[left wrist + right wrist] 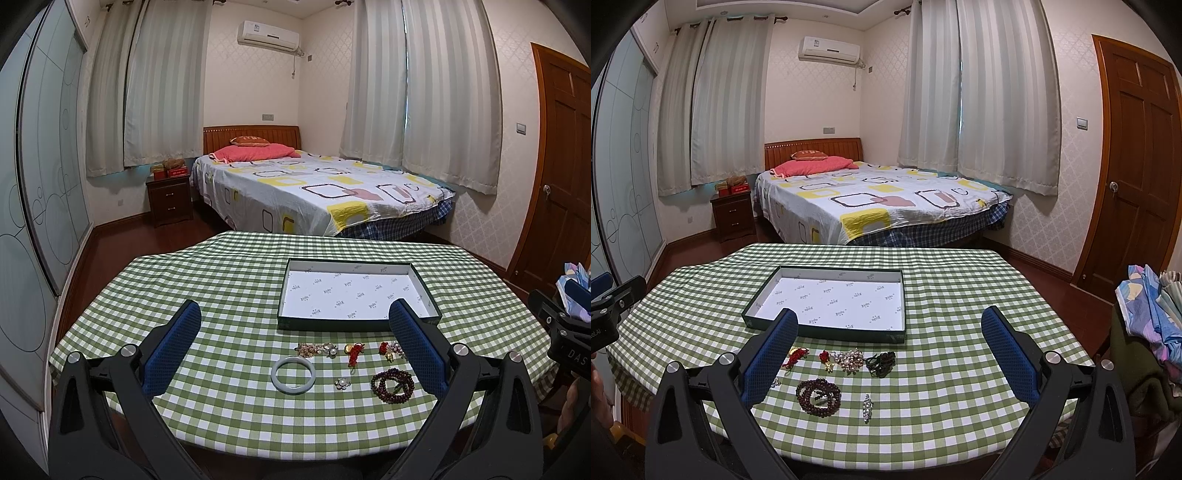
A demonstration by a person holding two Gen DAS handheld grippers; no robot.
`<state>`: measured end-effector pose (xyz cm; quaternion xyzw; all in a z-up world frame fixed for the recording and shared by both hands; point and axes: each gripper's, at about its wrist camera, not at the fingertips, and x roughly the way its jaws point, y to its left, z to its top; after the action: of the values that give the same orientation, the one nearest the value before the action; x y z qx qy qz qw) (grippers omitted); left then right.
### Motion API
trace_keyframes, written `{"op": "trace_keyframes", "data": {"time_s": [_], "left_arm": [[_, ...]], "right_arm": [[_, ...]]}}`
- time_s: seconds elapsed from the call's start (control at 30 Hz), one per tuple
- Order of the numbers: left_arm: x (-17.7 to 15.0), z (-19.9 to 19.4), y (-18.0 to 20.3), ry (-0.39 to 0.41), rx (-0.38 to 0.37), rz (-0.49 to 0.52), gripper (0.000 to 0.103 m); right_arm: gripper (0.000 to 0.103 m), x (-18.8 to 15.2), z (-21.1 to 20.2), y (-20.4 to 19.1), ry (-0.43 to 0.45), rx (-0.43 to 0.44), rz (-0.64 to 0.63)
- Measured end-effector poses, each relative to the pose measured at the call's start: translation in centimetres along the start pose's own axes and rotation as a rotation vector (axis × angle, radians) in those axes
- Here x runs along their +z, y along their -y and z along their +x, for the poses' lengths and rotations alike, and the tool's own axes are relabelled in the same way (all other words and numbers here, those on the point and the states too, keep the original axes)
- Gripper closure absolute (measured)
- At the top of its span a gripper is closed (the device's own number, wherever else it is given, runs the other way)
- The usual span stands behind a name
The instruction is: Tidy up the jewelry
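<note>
Several jewelry pieces lie in two loose rows on the green-checked tabletop (229, 280), just in front of a shallow dark-rimmed box (356, 326) lined with white printed paper. Among them are a pale jade bangle (293, 375), a coil of dark red-brown beads (818, 397), a red knotted charm with gold (354, 352), a pearly cluster (849, 360), a black cord bundle (881, 362) and a slim sparkling brooch (867, 407). Left tool (293, 334) and right tool (889, 341) both gape wide, holding nothing, above the near edge.

We're in a home bedroom: wooden-headboard bed with patterned sheet (314, 192), white wall air conditioner (268, 36), long pale curtains (421, 92).
</note>
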<state>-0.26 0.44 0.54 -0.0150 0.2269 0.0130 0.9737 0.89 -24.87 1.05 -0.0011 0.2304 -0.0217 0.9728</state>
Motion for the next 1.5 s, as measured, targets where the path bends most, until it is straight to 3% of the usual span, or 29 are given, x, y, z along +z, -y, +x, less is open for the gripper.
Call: {"op": "trace_keyframes", "data": {"time_s": [0.9, 1.17, 1.33, 1.5], "left_arm": [[-0.6, 0.7, -0.6, -0.013, 0.016, -0.005, 0.004], [-3.3, 5.4, -1.9, -0.082, 0.05, -0.019, 0.004], [-6.5, 10.2, -3.0, -0.216, 0.052, -0.036, 0.004], [-8.6, 13.6, -2.9, -0.26, 0.049, -0.014, 0.004]], "right_arm": [[0.006, -0.7, 0.8, -0.3, -0.013, 0.009, 0.005], [0.006, -3.2, 4.6, -0.2, -0.062, 0.002, -0.006], [0.006, -6.4, 9.1, 0.1, -0.181, 0.016, 0.001], [0.007, -9.1, 11.9, 0.6, -0.205, 0.024, 0.014]]}}
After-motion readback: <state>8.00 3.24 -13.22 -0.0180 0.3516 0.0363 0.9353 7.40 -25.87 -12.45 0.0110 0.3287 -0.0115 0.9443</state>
